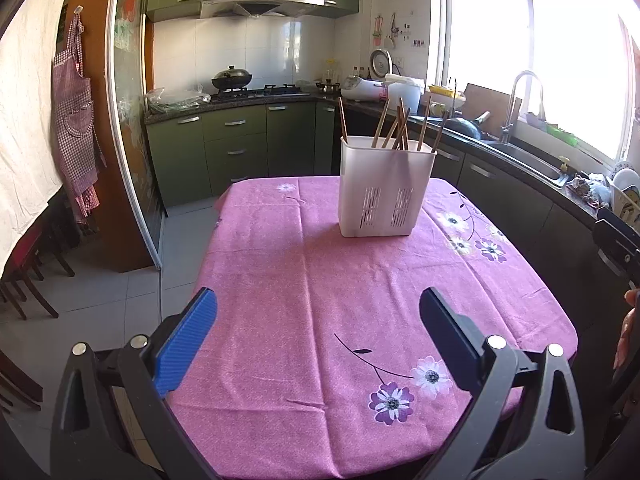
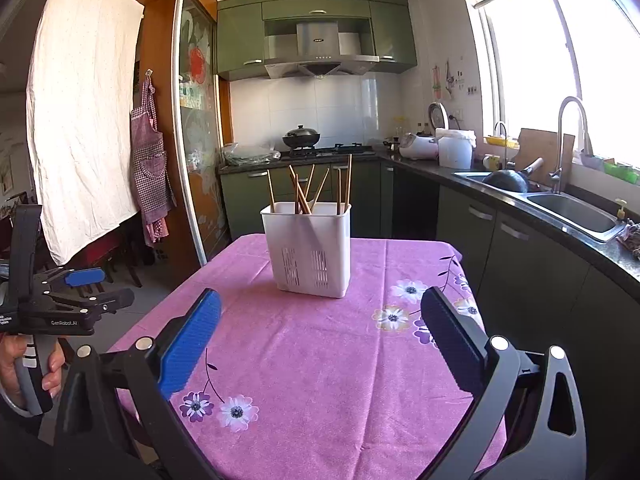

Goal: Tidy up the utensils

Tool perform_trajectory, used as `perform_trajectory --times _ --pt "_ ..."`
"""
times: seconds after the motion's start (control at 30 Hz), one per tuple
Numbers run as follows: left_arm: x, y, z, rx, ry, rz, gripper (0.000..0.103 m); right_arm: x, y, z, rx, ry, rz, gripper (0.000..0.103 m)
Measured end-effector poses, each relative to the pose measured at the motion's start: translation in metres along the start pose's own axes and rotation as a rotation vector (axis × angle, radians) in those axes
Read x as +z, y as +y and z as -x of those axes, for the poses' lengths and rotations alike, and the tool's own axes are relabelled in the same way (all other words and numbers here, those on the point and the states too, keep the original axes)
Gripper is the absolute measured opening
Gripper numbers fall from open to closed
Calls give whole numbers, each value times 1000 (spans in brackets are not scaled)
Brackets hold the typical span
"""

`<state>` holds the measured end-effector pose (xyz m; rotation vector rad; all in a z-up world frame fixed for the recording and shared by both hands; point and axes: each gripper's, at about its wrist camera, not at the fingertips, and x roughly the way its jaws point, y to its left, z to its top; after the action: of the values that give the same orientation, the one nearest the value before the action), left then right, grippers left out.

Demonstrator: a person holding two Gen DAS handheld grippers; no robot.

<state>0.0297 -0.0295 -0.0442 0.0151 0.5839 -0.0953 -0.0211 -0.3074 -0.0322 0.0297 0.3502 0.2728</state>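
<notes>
A white slotted utensil holder [image 1: 384, 194] [image 2: 310, 250] stands upright on the far part of the pink flowered tablecloth [image 1: 320, 300] [image 2: 320, 360]. Several wooden chopsticks [image 1: 394, 128] [image 2: 306, 190] lean inside it, tips up. My left gripper [image 1: 320, 320] hovers over the near part of the table, open, with nothing between its blue pads. My right gripper [image 2: 320, 320] is likewise open and empty, well short of the holder. The right wrist view also shows the left gripper [image 2: 86, 288] from the side at the left edge, held by a hand [image 2: 24, 360].
A dark kitchen counter [image 2: 560, 216] with a sink [image 2: 568, 210], tap and pan runs along the right, close to the table's right edge. Green cabinets and a hob with a wok [image 1: 232, 79] are behind. Dark chairs [image 1: 28, 280] and an apron [image 1: 76, 128] are at the left.
</notes>
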Motion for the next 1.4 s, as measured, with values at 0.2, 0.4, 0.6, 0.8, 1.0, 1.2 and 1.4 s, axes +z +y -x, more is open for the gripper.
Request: perform_trajectory --times 0.2,0.4,0.6,0.8,1.0,1.2,1.4 --pt "-3 0 20 47 -43 -8 97 4 7 14 -33 -21 9 99" --pt "-8 -1 21 37 -20 -14 97 6 13 14 -30 -18 24 99" --pt "-9 1 25 61 -35 -13 97 6 19 15 -23 -16 34 99" --pt "-7 3 28 61 -34 -11 97 7 18 13 -22 -11 37 99" --pt "-7 2 29 61 -31 -11 97 7 19 13 -15 -8 39 99" --pt "-7 0 27 38 -18 -10 97 7 20 11 -12 -2 38 99" --pt "-7 0 27 37 -16 -16 97 7 21 11 -11 0 37 99"
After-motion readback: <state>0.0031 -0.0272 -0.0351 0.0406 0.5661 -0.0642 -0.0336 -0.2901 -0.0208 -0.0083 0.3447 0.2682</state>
